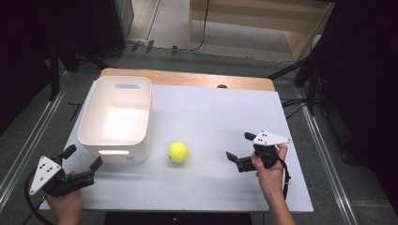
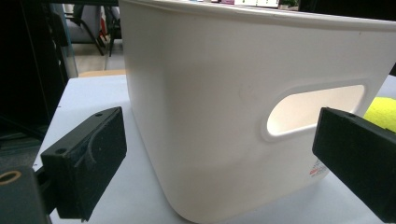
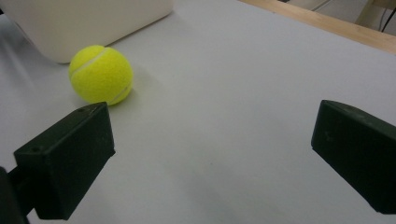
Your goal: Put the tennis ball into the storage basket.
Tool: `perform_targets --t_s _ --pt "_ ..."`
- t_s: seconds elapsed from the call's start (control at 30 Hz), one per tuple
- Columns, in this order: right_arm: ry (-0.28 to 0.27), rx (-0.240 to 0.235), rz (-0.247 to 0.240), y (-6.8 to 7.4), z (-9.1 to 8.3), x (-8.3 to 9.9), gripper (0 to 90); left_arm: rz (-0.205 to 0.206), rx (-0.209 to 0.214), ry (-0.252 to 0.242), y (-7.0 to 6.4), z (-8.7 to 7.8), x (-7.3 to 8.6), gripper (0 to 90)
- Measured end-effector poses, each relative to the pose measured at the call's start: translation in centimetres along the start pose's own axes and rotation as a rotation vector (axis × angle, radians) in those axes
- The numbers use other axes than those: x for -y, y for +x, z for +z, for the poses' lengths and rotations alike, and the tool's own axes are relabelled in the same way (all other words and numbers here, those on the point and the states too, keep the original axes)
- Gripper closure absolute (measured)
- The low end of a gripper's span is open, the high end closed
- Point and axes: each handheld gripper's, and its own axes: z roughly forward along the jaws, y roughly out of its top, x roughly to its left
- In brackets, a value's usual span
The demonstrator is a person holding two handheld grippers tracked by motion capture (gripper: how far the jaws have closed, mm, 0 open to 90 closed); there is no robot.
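Observation:
A yellow tennis ball (image 1: 179, 152) lies on the white table top (image 1: 211, 117), just right of a white plastic bin (image 1: 117, 117) with handle slots. My left gripper (image 1: 82, 157) is open at the table's front left corner, pointing at the bin's near wall (image 2: 210, 116); the ball's edge (image 2: 380, 112) peeks past the bin. My right gripper (image 1: 239, 146) is open to the right of the ball, aimed left toward it. In the right gripper view the ball (image 3: 100, 74) rests ahead of the left jaw, beside the bin's corner (image 3: 84, 23).
The table's wooden back edge (image 1: 187, 78) runs behind the white top. Metal rails (image 1: 28, 140) flank the table on the floor. Bare white surface stretches between the ball and my right gripper.

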Motion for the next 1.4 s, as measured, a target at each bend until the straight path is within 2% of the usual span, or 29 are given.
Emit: perform_targets --t_s 0.37,1.4 --pt "0.034 -0.023 0.006 0.3 1.3 -0.8 0.0 -0.004 0.005 0.001 0.1 0.0 0.0 2.8" --pt "0.085 -0.111 -0.046 2.4 4.7 -2.5 0.0 0.000 0.006 0.000 0.0 0.0 0.0 2.9"
